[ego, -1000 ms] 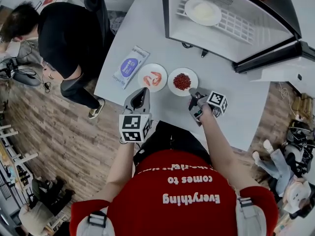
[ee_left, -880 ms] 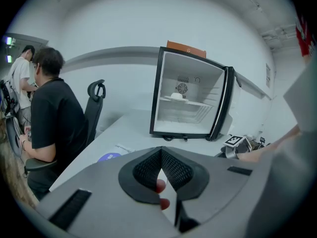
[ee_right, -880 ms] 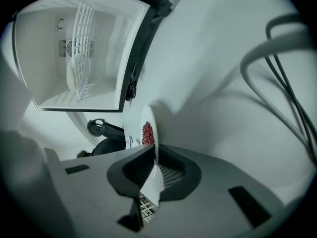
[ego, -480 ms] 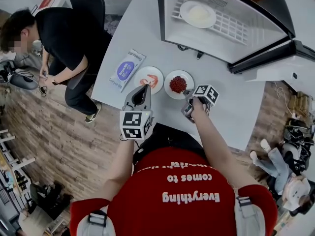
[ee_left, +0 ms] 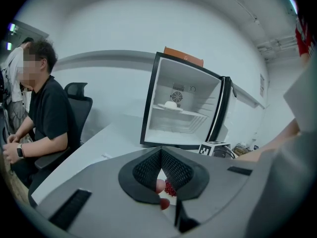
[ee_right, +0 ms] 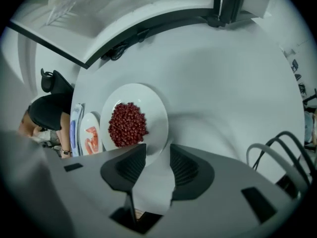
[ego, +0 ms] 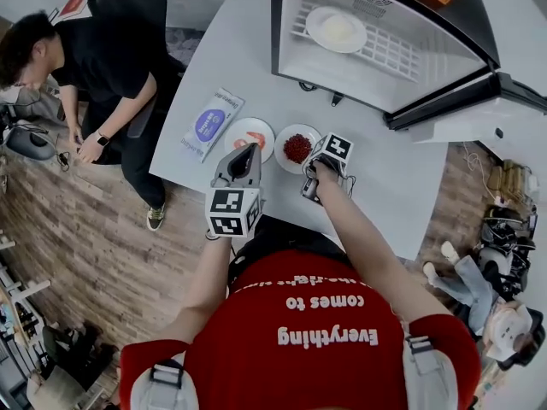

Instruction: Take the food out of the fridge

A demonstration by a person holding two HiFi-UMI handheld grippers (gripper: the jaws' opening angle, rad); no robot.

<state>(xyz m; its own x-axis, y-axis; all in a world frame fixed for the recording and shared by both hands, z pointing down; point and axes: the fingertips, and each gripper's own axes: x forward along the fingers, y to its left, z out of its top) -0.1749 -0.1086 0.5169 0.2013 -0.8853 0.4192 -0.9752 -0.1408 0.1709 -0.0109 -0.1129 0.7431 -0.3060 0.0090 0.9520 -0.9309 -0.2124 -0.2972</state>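
Food not yet taken out shows first in the head view. The pale food (ego: 336, 29) lies on a white dish on the wire shelf (ego: 402, 51) of the open fridge (ego: 275, 24), at the upper right of the frame. Lower down, on the table (ego: 385, 178), a plate of shrimp (ego: 249, 135) and a plate of red beans (ego: 297, 148) stand side by side, already out. The left gripper (ego: 251, 149) hangs over the table's near edge just below the shrimp. The right gripper (ego: 316, 166) tips down at the lower right rim of the bean plate. The pale food lies up the frame from both, most nearly in line with the right one, which looks the nearer.

In the left gripper view the fridge fills the middle, and the pale food (ee_left: 171, 104) sits straight ahead, above the fingers (ee_left: 146, 170). These meet at their tips with nothing between them.

In the right gripper view the jaws have just been opening and stand apart. The bean plate's (ee_right: 128, 124) near rim lies at their mouth, not pressed, with the fridge's lower edge along the top of the frame. The dish is round, so I judge that any reach must go for its rim facing the opening.
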